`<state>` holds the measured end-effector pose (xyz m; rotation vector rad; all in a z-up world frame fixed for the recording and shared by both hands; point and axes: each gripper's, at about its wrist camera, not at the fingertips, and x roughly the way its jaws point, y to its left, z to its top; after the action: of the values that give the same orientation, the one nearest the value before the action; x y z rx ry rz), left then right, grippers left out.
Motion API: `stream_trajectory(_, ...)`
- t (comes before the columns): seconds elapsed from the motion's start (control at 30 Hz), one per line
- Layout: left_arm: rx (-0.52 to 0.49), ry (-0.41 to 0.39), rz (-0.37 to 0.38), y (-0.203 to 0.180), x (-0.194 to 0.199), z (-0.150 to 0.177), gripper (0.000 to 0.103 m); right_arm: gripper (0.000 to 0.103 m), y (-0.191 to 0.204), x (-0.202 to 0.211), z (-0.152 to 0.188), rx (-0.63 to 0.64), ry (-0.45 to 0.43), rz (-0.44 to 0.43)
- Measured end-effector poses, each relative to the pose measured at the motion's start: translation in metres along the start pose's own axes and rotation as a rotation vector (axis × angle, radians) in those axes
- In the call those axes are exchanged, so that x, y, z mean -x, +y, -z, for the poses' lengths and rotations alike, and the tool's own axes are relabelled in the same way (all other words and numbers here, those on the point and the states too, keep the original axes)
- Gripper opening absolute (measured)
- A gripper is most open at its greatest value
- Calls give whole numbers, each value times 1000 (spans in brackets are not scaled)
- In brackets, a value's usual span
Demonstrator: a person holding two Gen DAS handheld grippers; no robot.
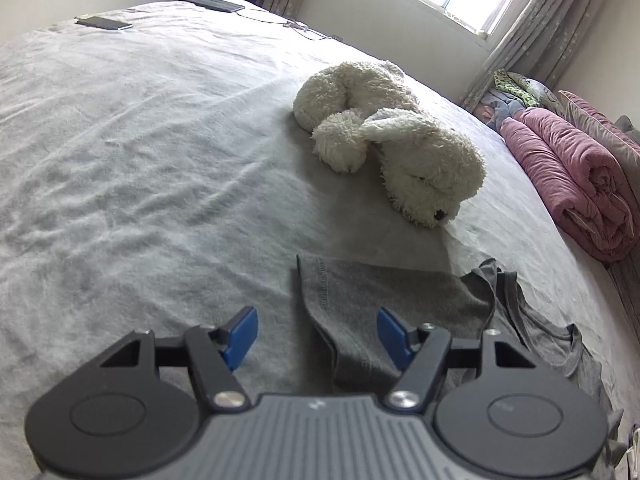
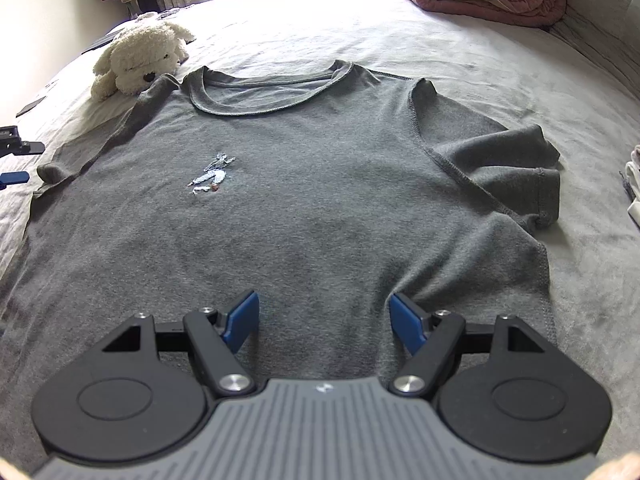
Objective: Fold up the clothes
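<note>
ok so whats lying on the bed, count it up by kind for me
grey t-shirt: 1
white plush dog: 1
rolled pink quilt: 1
flat dark devices near the far edge: 2
total: 5

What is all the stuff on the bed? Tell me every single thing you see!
T-shirt: one, grey, spread flat on the bed, collar away from the right tool, small pale print on the chest.
Plush dog: one, cream white, lying beyond the shirt's sleeve.
Quilt: one, pink, rolled up at the bed's edge.
Bed sheet: one, light grey, wrinkled, under everything.
Flat dark devices: two, at the far end of the bed, with a cable nearby.
Curtains: pale, beside the bright window.
Left tool: blue pads, open, over the sleeve.
Right tool: blue pads, open, over the hem.
</note>
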<state>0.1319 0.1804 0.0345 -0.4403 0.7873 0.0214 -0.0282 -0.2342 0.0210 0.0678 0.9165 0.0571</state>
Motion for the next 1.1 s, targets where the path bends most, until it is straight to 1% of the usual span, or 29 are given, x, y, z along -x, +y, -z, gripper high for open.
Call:
stream_trajectory(0.03, 13, 1, -2, 1, -7, -3, 67, 76, 2, 0, 0, 6, -2, 6)
stream_trajectory(0.13, 37, -5, 43, -2, -23, -9, 65, 76, 8, 1, 1, 25, -20, 14)
stream_trajectory(0.17, 25, -7, 52, -6, -28, -9, 64, 76, 11, 2, 1, 27, -25, -1)
stream_trajectory(0.2, -4, -11, 42, -10, -32, -7, 63, 75, 13, 3, 1, 29, -30, -15)
stream_trajectory(0.23, -35, -16, 28, -16, -37, -6, 56, 75, 16, 5, 1, 32, -34, -24)
stream_trajectory(0.27, -78, -24, 3, -21, -40, -4, 42, 75, 20, 6, 1, 47, -43, -33)
stream_trajectory(0.3, -123, -33, -24, -26, -44, -2, 34, 73, 25, 8, 1, 63, -53, -41)
stream_trajectory(0.33, -157, -35, -33, -30, -45, -1, 16, 70, 30, 10, 1, 87, -68, -42)
stream_trajectory(0.37, -168, -38, -33, -31, -44, -1, 7, 68, 34, 11, 1, 108, -78, -45)
stream_trajectory(0.4, -175, -40, -32, -31, -42, -2, 7, 60, 38, 12, 1, 128, -87, -49)
stream_trajectory(0.47, -194, -58, -74, -31, -38, -4, 6, 52, 43, 11, 1, 148, -84, -65)
stream_trajectory(0.57, -177, -99, -105, -22, -29, -8, 6, 51, 44, 8, -1, 148, -84, -54)
stream_trajectory(0.7, -198, -101, -125, -22, -35, -5, 6, 51, 44, 8, 1, 142, -81, -51)
stream_trajectory(0.83, -189, -111, -106, -22, -38, -5, 7, 51, 51, 13, 6, 175, -101, -39)
stream_trajectory(0.93, -176, -86, -82, -17, -39, -7, 7, 51, 56, 18, 10, 197, -117, -43)
stream_trajectory(0.97, -176, -70, -71, -16, -41, -7, 7, 51, 60, 20, 12, 199, -114, -53)
stream_trajectory(1.03, -198, -64, -51, -14, -42, -7, 7, 51, 71, 24, 18, 215, -110, -78)
stream_trajectory(1.1, -222, -60, -31, -12, -42, -6, 8, 51, 92, 34, 29, 263, -135, -106)
